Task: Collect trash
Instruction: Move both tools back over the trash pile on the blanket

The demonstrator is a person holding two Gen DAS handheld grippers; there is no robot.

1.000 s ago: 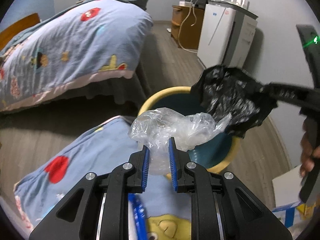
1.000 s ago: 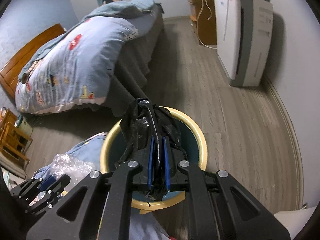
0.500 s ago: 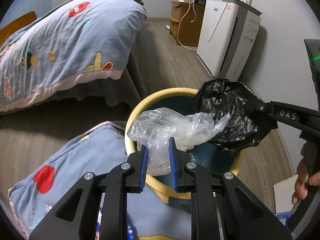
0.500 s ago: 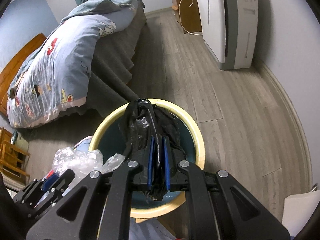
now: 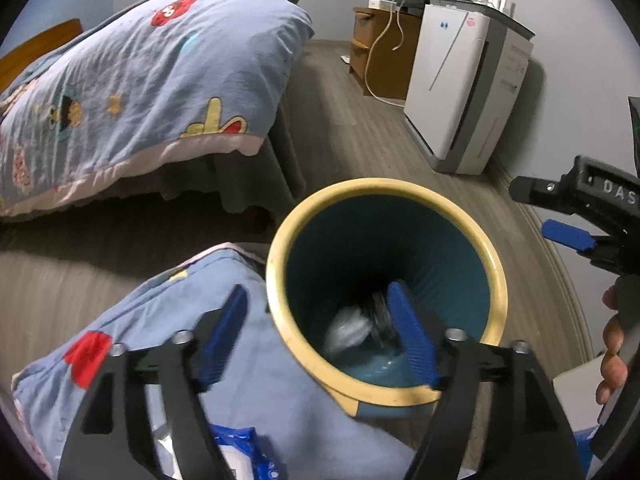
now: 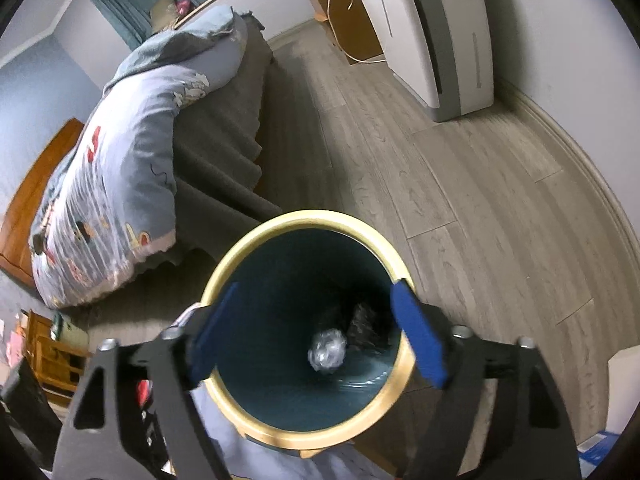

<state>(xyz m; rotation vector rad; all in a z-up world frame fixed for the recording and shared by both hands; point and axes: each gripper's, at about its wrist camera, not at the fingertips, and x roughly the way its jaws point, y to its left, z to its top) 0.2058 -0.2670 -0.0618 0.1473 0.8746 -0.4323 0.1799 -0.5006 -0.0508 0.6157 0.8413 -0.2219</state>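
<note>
1 bin (image 6: pixel 394 264) on grey wood floor (image 6: pixel 460 184)

Bin (image 6: pixel 280 436) mouth clear; bed (image 6: pixel 132 152) left, floor (image 6: pixel 460 184) open.

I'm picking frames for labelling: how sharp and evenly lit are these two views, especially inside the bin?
Left wrist view: the clear bag in the bin is smeared; fisheye bends the floor. Right wrist view: bin interior dark, black bag barely separable; the clear bag glints.
</note>
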